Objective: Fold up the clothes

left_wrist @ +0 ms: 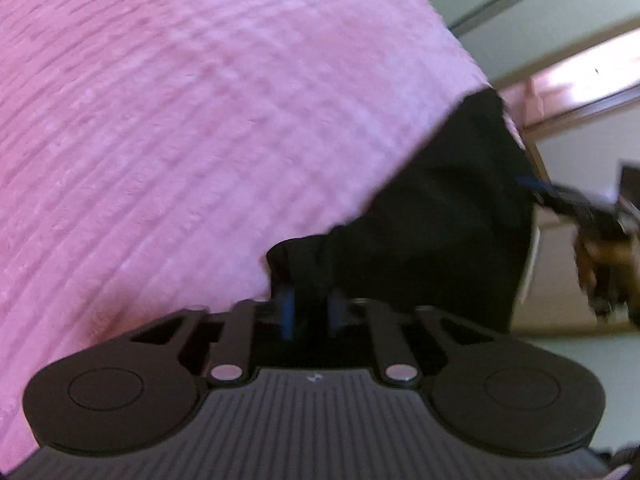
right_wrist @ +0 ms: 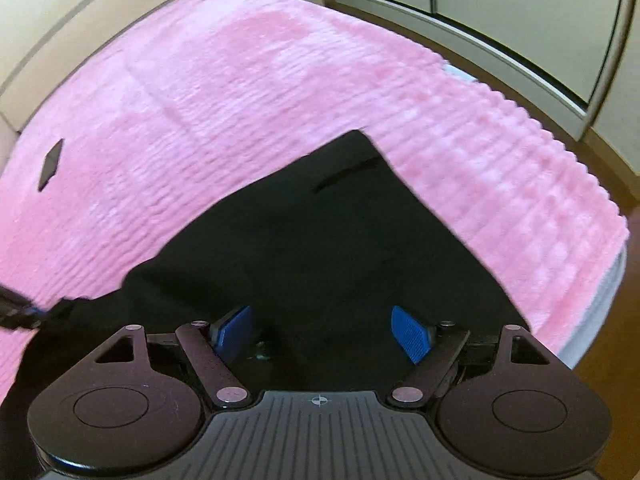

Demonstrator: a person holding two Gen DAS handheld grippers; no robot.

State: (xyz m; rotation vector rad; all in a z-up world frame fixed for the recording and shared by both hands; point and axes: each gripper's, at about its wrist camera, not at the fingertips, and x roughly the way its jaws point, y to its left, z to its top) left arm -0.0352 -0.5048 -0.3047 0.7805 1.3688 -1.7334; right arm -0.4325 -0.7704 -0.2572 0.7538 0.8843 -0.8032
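1. Count: one black garment [right_wrist: 320,248]; one pink ribbed blanket [right_wrist: 200,112] under it; two grippers; one small dark flat object [right_wrist: 51,164] on the blanket, well apart from the garment, too small to identify.
2. Garment position: spread on the blanket, one corner pointing away from the right wrist camera; a short slit-like line shows near that corner; in the left wrist view the same black garment [left_wrist: 440,208] runs from the fingers toward the blanket's edge.
3. Left gripper [left_wrist: 310,312]: blue pads drawn close together with black cloth bunched between them; clamped on the garment's edge; frame is blurred.
4. Right gripper [right_wrist: 326,334]: jaws spread wide, blue pads [right_wrist: 412,334] well apart, holding nothing, hovering over the garment.
5. Surroundings: wooden floor [right_wrist: 592,360] and pale sliding panels [right_wrist: 500,12] beyond the blanket; the left gripper enters the right view at the left edge, at the garment's edge; nothing lies on the garment.
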